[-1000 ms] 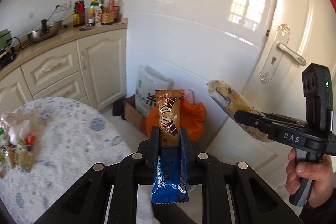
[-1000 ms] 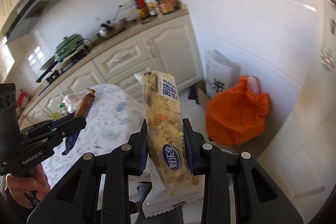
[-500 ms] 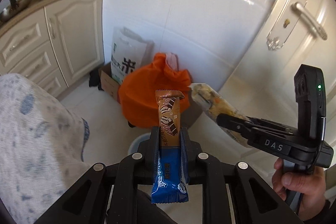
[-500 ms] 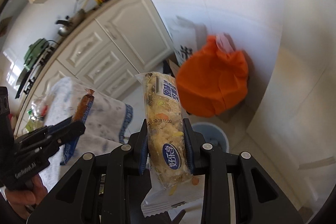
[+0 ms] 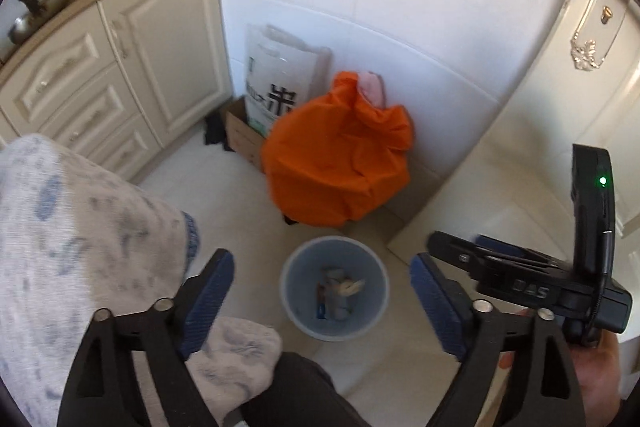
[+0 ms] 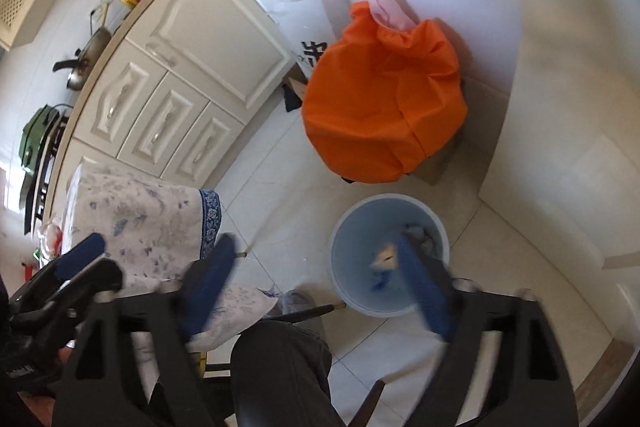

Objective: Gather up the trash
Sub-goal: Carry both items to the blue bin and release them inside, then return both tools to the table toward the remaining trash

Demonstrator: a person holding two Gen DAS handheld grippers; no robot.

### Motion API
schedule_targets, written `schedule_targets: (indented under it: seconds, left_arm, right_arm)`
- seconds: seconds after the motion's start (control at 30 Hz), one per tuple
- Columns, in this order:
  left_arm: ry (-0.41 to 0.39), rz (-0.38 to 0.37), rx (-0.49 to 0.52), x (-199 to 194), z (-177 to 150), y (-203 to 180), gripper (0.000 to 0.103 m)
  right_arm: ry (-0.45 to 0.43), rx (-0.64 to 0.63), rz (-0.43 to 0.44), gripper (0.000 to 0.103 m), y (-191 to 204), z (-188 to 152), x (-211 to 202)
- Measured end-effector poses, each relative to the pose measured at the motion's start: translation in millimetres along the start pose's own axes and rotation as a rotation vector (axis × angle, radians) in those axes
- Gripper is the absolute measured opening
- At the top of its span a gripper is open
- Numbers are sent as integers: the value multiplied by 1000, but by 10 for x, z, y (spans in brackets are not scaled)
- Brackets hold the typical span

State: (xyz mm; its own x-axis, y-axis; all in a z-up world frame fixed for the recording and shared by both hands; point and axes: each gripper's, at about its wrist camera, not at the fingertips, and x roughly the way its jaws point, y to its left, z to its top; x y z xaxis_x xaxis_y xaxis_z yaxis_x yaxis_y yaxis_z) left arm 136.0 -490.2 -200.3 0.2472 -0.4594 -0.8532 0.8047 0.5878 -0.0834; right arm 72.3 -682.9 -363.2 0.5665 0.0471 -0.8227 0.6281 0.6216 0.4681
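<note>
A light blue waste bin (image 5: 295, 311) stands on the white floor below both grippers; it also shows in the right wrist view (image 6: 346, 289). Snack wrappers (image 5: 338, 291) lie inside it, blurred in the right wrist view (image 6: 385, 254). My left gripper (image 5: 322, 291) is open and empty, its blue pads wide apart above the bin. My right gripper (image 6: 316, 275) is open and empty too, beside and over the bin. The right gripper also shows in the left wrist view (image 5: 476, 247), and the left gripper in the right wrist view (image 6: 86, 261).
An orange bag (image 5: 340, 163) sits behind the bin against the tiled wall, with a white sack (image 5: 276, 83) and a cardboard box (image 5: 240, 131) beside it. A table with a blue-patterned cloth (image 5: 80, 227) is at left. Cream cabinets (image 5: 120, 67) line the wall. A door (image 5: 592, 67) is at right.
Both grippers tilted down over the bin and opened. The brown-and-blue wrapper and the yellow snack wrapper left the fingers and now lie in the bin.
</note>
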Motion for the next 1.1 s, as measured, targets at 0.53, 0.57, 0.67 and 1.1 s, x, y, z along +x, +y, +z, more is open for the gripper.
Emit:
schedule_targets:
  seconds: [0.53, 0.57, 0.67, 1.1]
  left_arm:
    - [-244, 99, -71, -1252, -491, 356, 100]
    - [-260, 106, -83, -1359, -550, 436, 101]
    - [-300, 133, -114, -1699, -801, 684, 102]
    - [-465, 277, -295, -3131, -1824, 1495, 102]
  right_arm:
    - [-149, -135, 75, 103, 914, -26, -886]
    - [-164, -152, 87, 103, 1024, -30, -964]
    - [-209, -201, 117, 103, 1344, -62, -1170]
    - [-317, -444, 248, 103, 2741, -434, -1722]
